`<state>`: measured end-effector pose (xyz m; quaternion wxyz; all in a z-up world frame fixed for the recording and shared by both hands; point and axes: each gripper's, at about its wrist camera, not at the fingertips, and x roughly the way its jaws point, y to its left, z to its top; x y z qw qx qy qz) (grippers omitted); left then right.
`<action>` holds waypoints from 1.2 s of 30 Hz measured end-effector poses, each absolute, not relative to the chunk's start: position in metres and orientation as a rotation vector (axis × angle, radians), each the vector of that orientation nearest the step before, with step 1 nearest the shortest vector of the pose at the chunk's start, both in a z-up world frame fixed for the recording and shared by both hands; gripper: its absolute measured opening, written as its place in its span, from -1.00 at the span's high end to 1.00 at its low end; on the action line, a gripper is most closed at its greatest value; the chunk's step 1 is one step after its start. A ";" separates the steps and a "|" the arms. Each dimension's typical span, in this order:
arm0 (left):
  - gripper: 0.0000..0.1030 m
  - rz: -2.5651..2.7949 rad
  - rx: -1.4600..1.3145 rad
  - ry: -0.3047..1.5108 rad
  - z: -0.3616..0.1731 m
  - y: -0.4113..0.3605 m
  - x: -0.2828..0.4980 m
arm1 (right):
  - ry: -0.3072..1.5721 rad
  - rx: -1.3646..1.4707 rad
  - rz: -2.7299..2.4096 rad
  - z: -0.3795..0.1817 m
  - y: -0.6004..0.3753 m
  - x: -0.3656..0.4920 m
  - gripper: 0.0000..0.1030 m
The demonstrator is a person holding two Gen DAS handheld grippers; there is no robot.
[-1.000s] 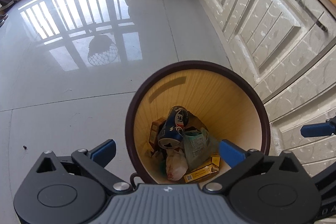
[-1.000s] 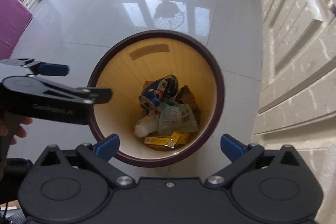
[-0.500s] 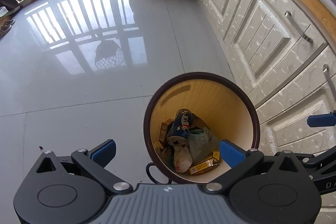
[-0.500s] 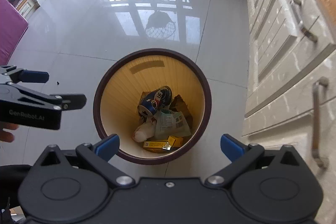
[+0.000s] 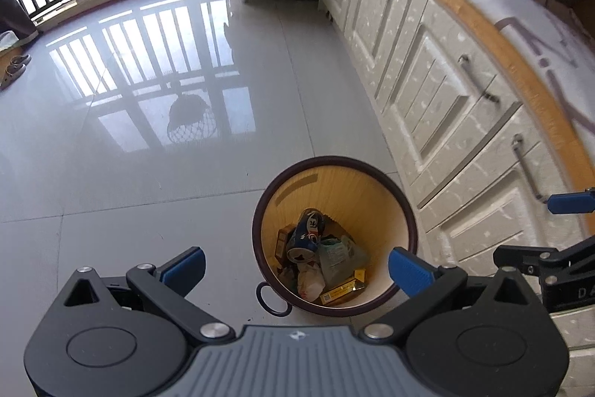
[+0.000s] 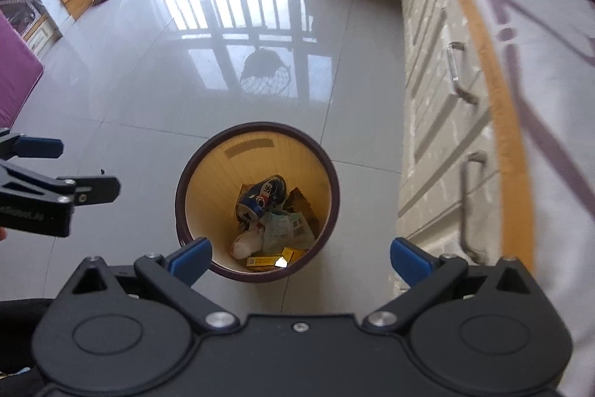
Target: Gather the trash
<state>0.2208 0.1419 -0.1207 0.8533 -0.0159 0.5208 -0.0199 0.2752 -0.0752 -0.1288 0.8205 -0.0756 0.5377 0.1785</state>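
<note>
Both grippers (left (image 5: 295, 265), right (image 6: 299, 257)) held wide open, empty, above bin (image 6: 256, 276); can (image 6: 260, 199) inside. Risk judged: bin knocked over if rim clipped.

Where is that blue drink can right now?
The blue can lies tilted on top of the trash inside the round wastebasket on the floor, beside the white cabinets; in the right wrist view a crumpled plastic wrapper lies just below it.

We note glossy, mirror-smooth floor tiles (image 5: 148, 173). The bin (image 6: 256, 136) looks plastic, ribbed inside; its can (image 6: 260, 198) is shiny metal, the wrapper (image 6: 286, 229) clear film. Cabinet fronts (image 5: 427, 92) appear embossed, handles (image 6: 457, 73) brushed metal, the edge strip (image 5: 494, 36) wood.
</note>
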 end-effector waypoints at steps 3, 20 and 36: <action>-1.00 -0.043 -0.038 1.079 -0.101 0.141 0.212 | 1.124 -0.163 0.367 -0.113 -0.081 0.266 -1.00; -1.00 -0.046 -0.007 0.920 0.008 0.115 0.146 | 0.942 -0.102 0.339 -0.005 -0.117 0.201 -1.00; -1.00 -0.041 -0.004 0.702 0.029 0.068 0.068 | 0.777 -0.068 0.312 0.027 -0.159 0.125 -1.00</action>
